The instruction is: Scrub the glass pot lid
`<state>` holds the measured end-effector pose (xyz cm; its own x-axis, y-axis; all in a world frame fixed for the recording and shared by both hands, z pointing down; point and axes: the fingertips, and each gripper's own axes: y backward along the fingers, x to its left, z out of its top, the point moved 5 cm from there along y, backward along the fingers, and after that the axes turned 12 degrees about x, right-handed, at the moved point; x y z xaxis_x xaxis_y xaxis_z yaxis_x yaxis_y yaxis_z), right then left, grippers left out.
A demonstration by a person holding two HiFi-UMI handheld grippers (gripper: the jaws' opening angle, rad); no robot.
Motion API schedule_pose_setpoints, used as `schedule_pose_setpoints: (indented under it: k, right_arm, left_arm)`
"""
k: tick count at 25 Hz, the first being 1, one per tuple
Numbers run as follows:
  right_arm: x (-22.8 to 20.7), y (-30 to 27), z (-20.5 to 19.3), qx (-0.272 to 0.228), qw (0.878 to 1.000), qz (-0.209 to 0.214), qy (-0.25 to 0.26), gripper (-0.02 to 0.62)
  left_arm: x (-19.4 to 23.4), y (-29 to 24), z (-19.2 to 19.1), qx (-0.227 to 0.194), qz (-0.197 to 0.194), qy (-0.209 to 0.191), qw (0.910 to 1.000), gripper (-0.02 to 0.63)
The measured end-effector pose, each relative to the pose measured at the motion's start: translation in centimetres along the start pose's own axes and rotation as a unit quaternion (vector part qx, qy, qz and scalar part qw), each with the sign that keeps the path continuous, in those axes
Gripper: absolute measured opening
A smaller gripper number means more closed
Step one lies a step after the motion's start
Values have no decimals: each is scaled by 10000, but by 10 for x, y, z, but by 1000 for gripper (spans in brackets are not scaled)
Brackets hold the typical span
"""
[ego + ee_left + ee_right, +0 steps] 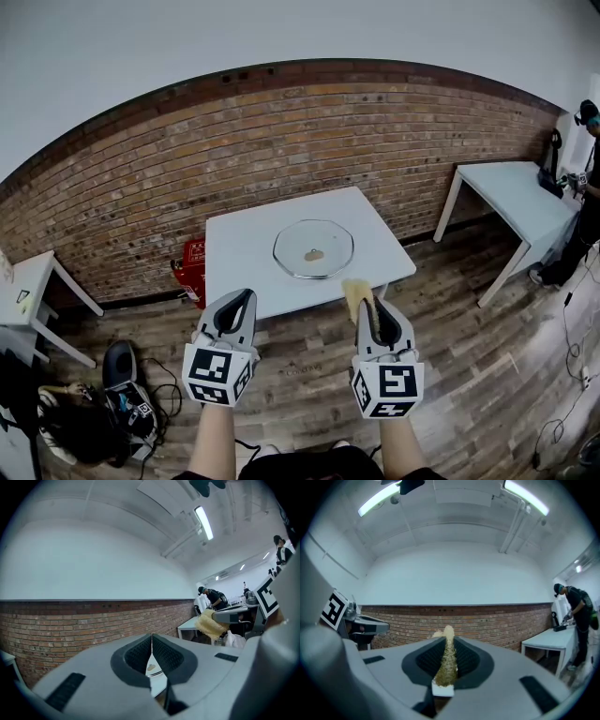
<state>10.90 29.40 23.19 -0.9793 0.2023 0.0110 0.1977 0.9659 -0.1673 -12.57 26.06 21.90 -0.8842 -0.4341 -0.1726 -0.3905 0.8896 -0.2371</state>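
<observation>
A round glass pot lid [314, 248] with a small knob lies flat on a square white table [244, 262]. Both grippers hang in front of the table's near edge, short of the lid. My left gripper [246, 293] is shut with nothing in it; in the left gripper view its pads [140, 656] meet and a sliver of the lid [152, 668] shows below them. My right gripper [367, 305] is shut on a yellow scrubbing sponge [354, 295], which pokes out past the jaws. In the right gripper view the sponge [447, 660] stands squeezed between the pads.
A brick wall [281, 141] runs behind the table. A red object [192, 267] stands under the table's left side. A second white table [520, 197] with a person [586, 187] is at the right, a small white table [28, 291] at the left, bags and cables [122, 394] on the floor.
</observation>
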Motion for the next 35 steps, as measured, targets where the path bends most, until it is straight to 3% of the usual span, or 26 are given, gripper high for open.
schedule_pose_setpoints:
  k: [15,24,35]
  right_arm:
    - [-60,-22,-11,83,9992,382,-43,55]
    - [-62,-58,-7,76,9995,315,10,55]
    - [-62,-143,4,148,9999,64,48,55]
  left_arm:
    - [-46,-40,1,167,266,10,9995,12]
    - [-23,-73,2,84,213,19,9997,12]
    - [41,-146,-1,101,85,92,9999,12]
